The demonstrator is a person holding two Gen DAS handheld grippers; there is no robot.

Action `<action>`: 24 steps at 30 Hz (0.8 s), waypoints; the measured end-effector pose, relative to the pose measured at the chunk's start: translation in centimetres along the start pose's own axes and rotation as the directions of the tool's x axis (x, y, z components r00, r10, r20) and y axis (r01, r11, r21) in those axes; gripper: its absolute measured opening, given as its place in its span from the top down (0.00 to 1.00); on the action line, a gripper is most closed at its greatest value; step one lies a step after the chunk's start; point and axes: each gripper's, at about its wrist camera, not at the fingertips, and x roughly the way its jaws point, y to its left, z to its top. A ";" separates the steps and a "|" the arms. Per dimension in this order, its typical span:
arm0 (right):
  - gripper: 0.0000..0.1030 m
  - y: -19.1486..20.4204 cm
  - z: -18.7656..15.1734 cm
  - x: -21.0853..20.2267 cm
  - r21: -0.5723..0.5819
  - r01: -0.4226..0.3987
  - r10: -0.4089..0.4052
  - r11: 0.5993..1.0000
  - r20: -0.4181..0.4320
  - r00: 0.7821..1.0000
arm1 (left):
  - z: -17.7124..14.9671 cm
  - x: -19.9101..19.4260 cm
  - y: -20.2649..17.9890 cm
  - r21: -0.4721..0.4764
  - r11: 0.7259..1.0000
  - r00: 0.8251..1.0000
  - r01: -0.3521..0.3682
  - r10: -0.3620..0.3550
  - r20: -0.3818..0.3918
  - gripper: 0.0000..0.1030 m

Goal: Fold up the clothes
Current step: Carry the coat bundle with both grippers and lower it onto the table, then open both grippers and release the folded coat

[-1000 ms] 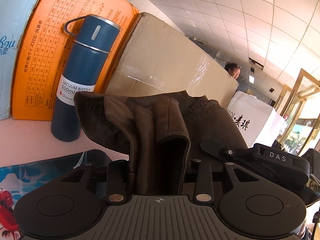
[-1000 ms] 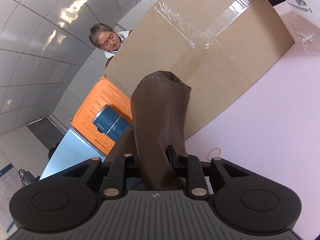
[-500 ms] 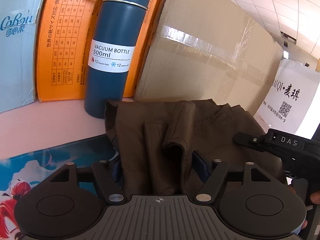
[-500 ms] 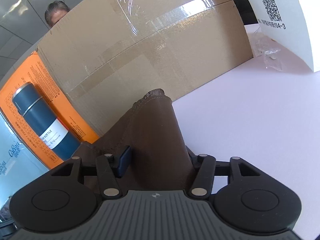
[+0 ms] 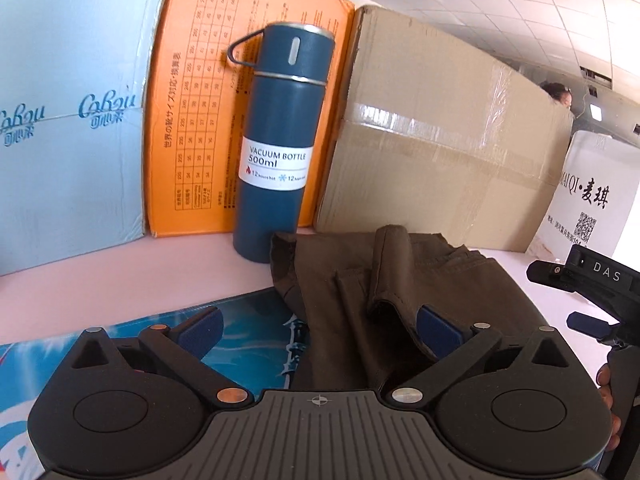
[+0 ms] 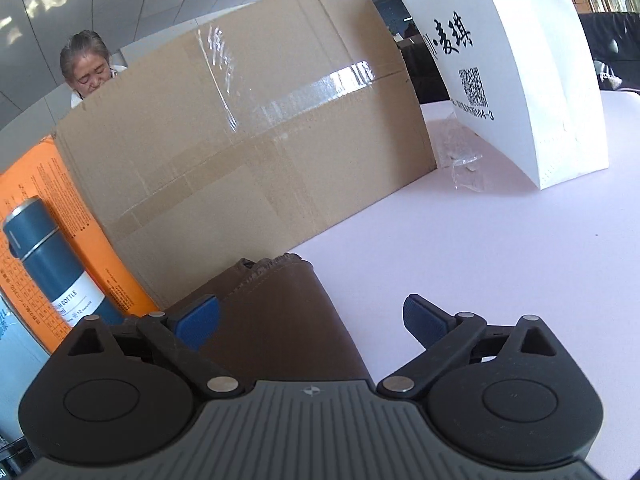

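Note:
A dark brown garment (image 5: 384,292) lies folded on the pale pink table (image 5: 120,280), in front of the cardboard box. My left gripper (image 5: 320,330) has its jaws opening wide; the cloth lies loose between the blue pads (image 5: 438,330), which no longer press on it. In the right wrist view the same brown garment (image 6: 280,320) lies flat under my right gripper (image 6: 312,320), whose jaws are also opening, its pads (image 6: 200,320) apart from the cloth. The right gripper (image 5: 596,300) shows at the right edge of the left wrist view.
A blue vacuum bottle (image 5: 280,140) stands just left of the garment, against an orange box (image 5: 192,120). A light blue box (image 5: 68,120), a taped cardboard box (image 5: 440,148) and a white paper bag (image 6: 512,72) line the back. A printed blue mat (image 5: 248,332) lies under the left gripper. A person (image 6: 86,64) sits behind the boxes.
Both grippers lowered the garment onto the table and opened, letting go of the cloth. The raised folds that stood between the jaws now lie flat.

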 end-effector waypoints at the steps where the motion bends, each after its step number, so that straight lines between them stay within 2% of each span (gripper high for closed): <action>1: 0.00 0.6 -0.1 -1.2 -0.020 -0.010 0.010 1.000 0.021 1.000 | -0.2 -0.9 0.2 -0.004 1.000 1.000 0.008 -0.008 0.018 0.00; 4: 0.00 2.5 -1.1 -4.3 -0.079 -0.033 0.038 0.996 0.058 0.998 | -0.7 -3.5 0.7 -0.011 1.000 0.998 0.013 -0.013 0.059 0.00; 9: 0.00 5.6 -3.6 -8.5 -0.159 -0.084 0.093 0.984 0.046 0.995 | -1.9 -8.0 1.8 0.010 1.000 0.993 -0.003 0.001 0.119 0.00; 14: 0.00 8.2 -6.9 -12.7 -0.264 -0.108 0.132 0.959 0.075 0.988 | -3.4 -12.1 3.4 0.052 0.999 0.987 -0.015 0.006 0.162 0.00; 18: 0.00 9.6 -9.3 -15.1 -0.282 -0.085 0.124 0.956 0.124 0.984 | -4.9 -14.4 4.6 0.084 0.996 0.982 -0.024 0.008 0.187 0.00; 22: 0.00 10.5 -11.3 -16.7 -0.249 -0.021 0.069 0.968 0.186 0.980 | -6.2 -15.4 5.2 0.138 0.990 0.974 -0.032 0.000 0.228 0.00; 24: 0.00 10.9 -12.0 -17.1 -0.243 0.026 0.030 0.970 0.222 0.975 | -6.9 -15.6 5.2 0.176 0.984 0.966 -0.014 -0.032 0.256 0.00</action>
